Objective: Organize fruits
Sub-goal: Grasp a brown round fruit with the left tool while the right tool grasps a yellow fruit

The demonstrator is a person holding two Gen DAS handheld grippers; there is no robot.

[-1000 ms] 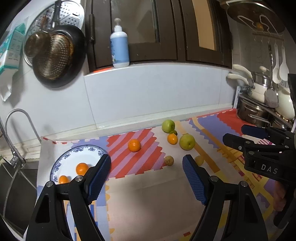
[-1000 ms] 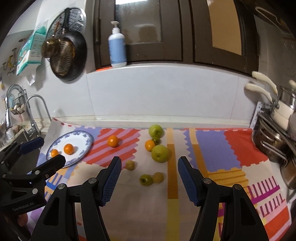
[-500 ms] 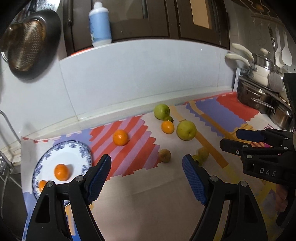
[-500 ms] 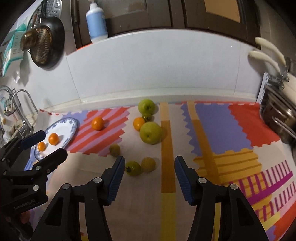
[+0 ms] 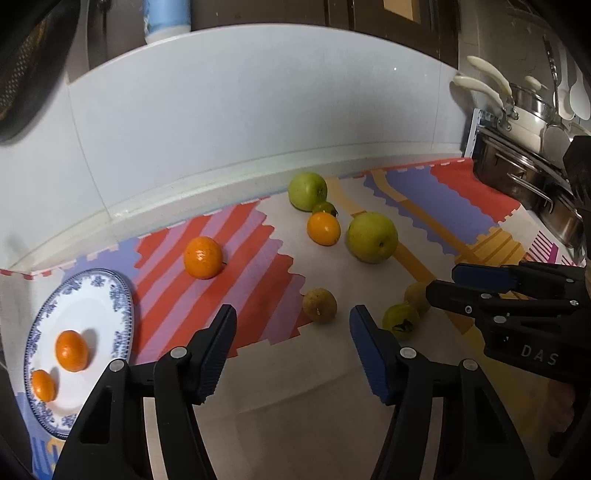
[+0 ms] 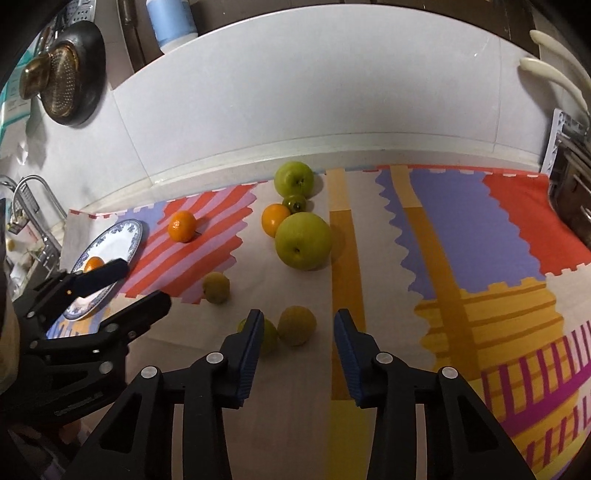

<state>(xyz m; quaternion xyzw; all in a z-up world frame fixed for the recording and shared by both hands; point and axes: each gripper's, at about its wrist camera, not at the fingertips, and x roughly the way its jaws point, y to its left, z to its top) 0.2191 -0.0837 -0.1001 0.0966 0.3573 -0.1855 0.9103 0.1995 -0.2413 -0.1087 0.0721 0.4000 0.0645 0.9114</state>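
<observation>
Fruits lie loose on a colourful mat. A blue-rimmed plate (image 5: 118, 295) at left holds two small oranges (image 5: 72, 350). An orange (image 5: 203, 257), a second orange (image 5: 323, 229), two green apples (image 5: 372, 237), a small brownish fruit (image 5: 320, 305) and a small green fruit (image 5: 400, 320) lie on the mat. My left gripper (image 5: 291, 325) is open, just short of the brownish fruit. My right gripper (image 6: 297, 328) is open, with a yellowish fruit (image 6: 296, 325) between its fingertips and the green fruit (image 6: 269, 334) behind its left finger.
Steel pots (image 5: 517, 173) and hanging utensils stand at the far right. A faucet (image 6: 22, 192) and sink are at the far left. A white tiled wall backs the counter, with a soap bottle (image 6: 170, 22) on the ledge and a pan (image 6: 70, 74) hung at left.
Both grippers have moved forward and down toward the fruits. The right gripper now brackets the yellowish fruit. Both stay open.
</observation>
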